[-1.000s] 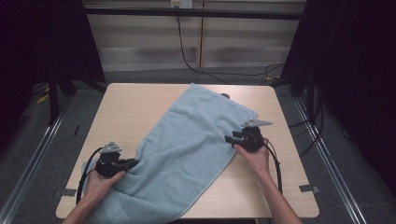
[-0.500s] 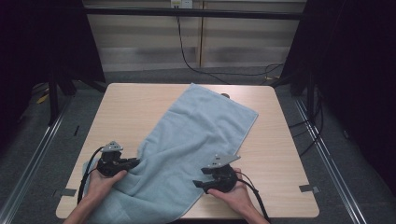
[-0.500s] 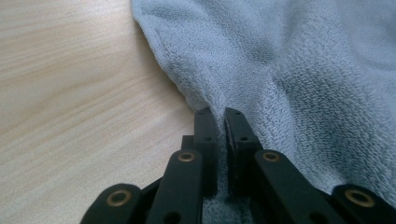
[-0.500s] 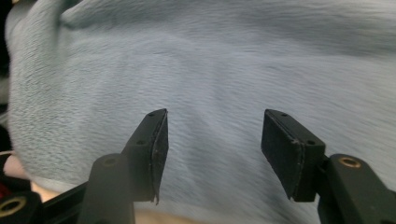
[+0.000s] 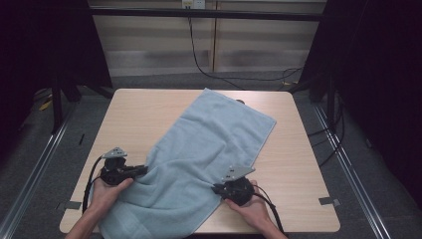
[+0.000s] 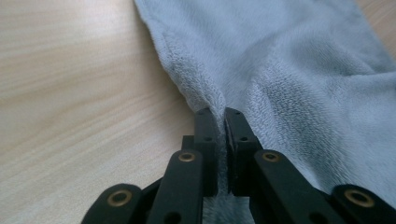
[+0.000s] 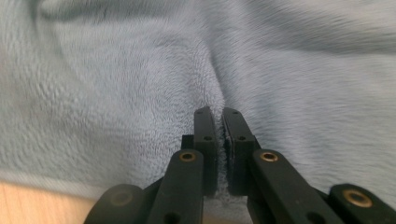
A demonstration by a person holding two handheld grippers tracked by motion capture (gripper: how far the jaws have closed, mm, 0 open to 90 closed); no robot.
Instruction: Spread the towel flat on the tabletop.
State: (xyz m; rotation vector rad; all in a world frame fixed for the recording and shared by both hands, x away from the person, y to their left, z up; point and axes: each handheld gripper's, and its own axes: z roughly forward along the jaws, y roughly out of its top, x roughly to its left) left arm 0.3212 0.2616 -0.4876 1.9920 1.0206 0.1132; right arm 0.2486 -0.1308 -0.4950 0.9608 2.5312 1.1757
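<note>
While a light blue towel (image 5: 199,164) is spread slantwise across the wooden table (image 5: 144,109), from near the far edge to the near edge, both its long sides are pinched. The left gripper (image 5: 142,171), near the near left corner, is clamped on the towel's left edge, a ridge of cloth being caught between its jaws. The right gripper (image 5: 217,189), by the near edge, is likewise closed on a fold at the right side.
</note>
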